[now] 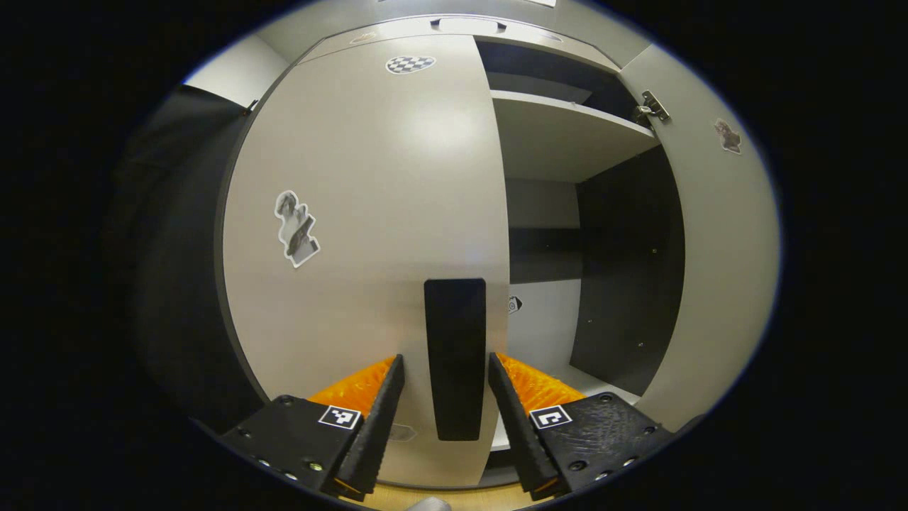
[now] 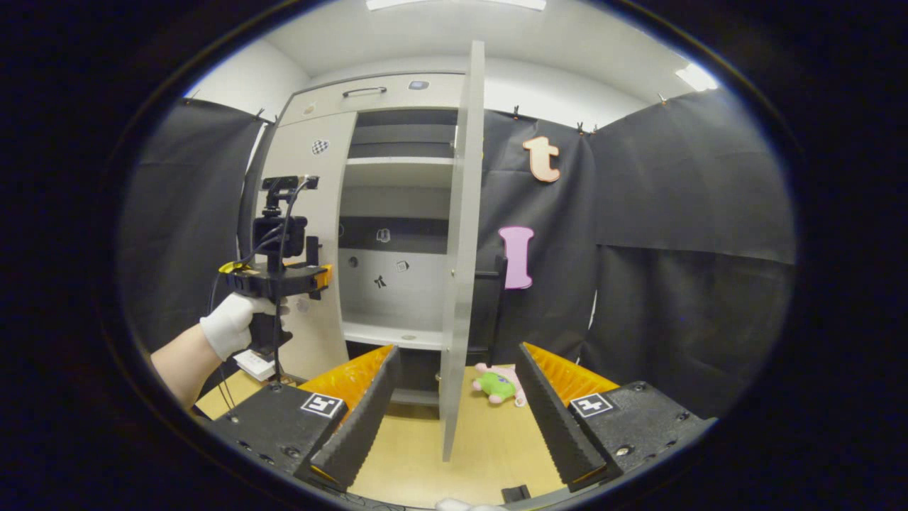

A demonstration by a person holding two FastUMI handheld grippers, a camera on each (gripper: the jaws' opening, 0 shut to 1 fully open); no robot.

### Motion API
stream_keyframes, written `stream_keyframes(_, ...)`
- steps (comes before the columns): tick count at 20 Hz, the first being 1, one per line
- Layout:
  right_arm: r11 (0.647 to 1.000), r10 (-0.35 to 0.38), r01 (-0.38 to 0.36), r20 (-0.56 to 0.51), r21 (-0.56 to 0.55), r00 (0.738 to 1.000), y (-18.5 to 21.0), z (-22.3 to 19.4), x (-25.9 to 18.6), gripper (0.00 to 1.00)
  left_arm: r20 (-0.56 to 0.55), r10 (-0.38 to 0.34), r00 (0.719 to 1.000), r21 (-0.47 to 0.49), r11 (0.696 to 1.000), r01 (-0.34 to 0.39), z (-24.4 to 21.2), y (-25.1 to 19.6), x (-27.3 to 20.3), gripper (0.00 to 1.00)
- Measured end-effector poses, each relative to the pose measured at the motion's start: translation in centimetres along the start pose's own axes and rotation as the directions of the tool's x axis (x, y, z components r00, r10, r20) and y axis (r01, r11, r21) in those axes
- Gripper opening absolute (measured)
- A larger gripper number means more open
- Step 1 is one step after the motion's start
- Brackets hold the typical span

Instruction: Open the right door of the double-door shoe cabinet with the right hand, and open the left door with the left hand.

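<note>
Left gripper [image 1: 445,419] agape astride door handle [image 1: 455,355] | right gripper [image 2: 454,419] agape, empty

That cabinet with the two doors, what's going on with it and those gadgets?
A person holds a two-finger gripper in each hand to open a shoe cabinet. The right door already stands wide open, showing bare shelves; the right gripper hangs open in front of its edge. The left door is shut. The left gripper is open, its fingers either side of the dark handle, not yet gripping it.

plush toy [image 2: 500,384] partly hidden behind right door [image 2: 462,241]
</note>
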State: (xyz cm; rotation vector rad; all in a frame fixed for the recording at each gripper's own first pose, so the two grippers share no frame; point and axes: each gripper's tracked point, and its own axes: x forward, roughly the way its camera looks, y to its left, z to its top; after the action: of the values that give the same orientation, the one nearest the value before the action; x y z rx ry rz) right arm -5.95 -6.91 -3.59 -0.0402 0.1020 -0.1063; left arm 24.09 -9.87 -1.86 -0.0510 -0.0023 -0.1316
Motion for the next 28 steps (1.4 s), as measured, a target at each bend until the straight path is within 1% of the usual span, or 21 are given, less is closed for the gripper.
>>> stream_keyframes(1,1.000,0.000,0.000,0.005,0.004,1.000,-0.1,0.1,-0.1,1.00,0.005,0.001,1.000,0.007,1.000,-0.001,0.1,0.0,-0.1,0.58)
stream_keyframes(2,1.000,-0.001,0.001,0.010,0.005,1.000,-0.2,0.3,-0.2,1.00,0.009,-0.006,1.000,0.004,1.000,0.006,0.2,-0.3,0.0,0.51)
stream_keyframes(3,1.000,-0.001,0.001,0.012,0.005,1.000,-0.3,0.4,-0.2,1.00,0.004,-0.009,1.000,0.011,1.000,0.009,0.1,-0.4,0.2,0.39)
stream_keyframes(4,1.000,0.000,0.000,0.015,0.008,1.000,-0.3,0.4,-0.2,1.00,0.001,-0.005,1.000,0.021,1.000,0.005,0.1,-0.2,0.0,0.34)
stream_keyframes(6,1.000,0.005,-0.006,0.015,0.008,1.000,-0.2,0.4,-0.6,1.00,-0.012,-0.003,1.000,0.015,1.000,0.003,0.0,-0.1,-0.3,0.27)
stream_keyframes(7,1.000,0.006,-0.006,0.013,0.006,1.000,-0.2,0.3,-0.7,0.99,-0.006,0.003,1.000,0.000,1.000,-0.003,-0.1,0.0,0.0,0.20)
stream_keyframes(8,1.000,0.011,-0.011,0.012,0.007,1.000,-0.1,0.3,-0.9,0.99,-0.007,0.002,1.000,-0.009,1.000,-0.002,0.0,-0.1,-0.1,0.17)
stream_keyframes(9,1.000,0.014,-0.014,0.010,0.007,1.000,0.0,0.2,-1.1,0.99,-0.006,0.001,1.000,-0.011,1.000,-0.001,0.0,-0.1,0.0,0.07)
stream_keyframes(11,1.000,0.013,-0.013,0.012,0.000,1.000,-0.2,0.2,-1.4,0.99,-0.008,-0.007,1.000,0.003,1.000,0.007,-0.1,0.0,-0.3,0.04)
stream_keyframes(15,1.000,0.021,-0.021,0.016,0.002,1.000,-0.4,0.4,-1.6,1.00,-0.008,-0.022,1.000,-0.018,1.000,0.022,0.0,0.1,-1.5,0.04)
stream_keyframes(21,0.998,0.062,-0.062,0.020,0.004,0.998,-0.1,0.2,-1.2,1.00,-0.012,-0.040,0.999,-0.007,0.999,0.040,-0.1,0.9,-4.6,0.04)
stream_keyframes(23,0.996,0.085,-0.085,0.028,0.006,0.996,0.9,0.3,-1.8,0.99,-0.012,-0.036,0.999,-0.011,0.999,0.036,0.0,1.3,-5.9,0.04)
stream_keyframes(25,0.994,0.108,-0.108,0.039,0.001,0.993,2.3,0.3,-3.6,0.99,-0.011,-0.029,1.000,-0.002,1.000,0.029,0.0,1.9,-7.5,0.04)
stream_keyframes(28,0.989,0.147,-0.147,0.049,-0.007,0.988,4.2,0.0,-5.0,1.00,-0.015,-0.024,1.000,0.000,1.000,0.024,-0.4,3.4,-9.7,0.04)
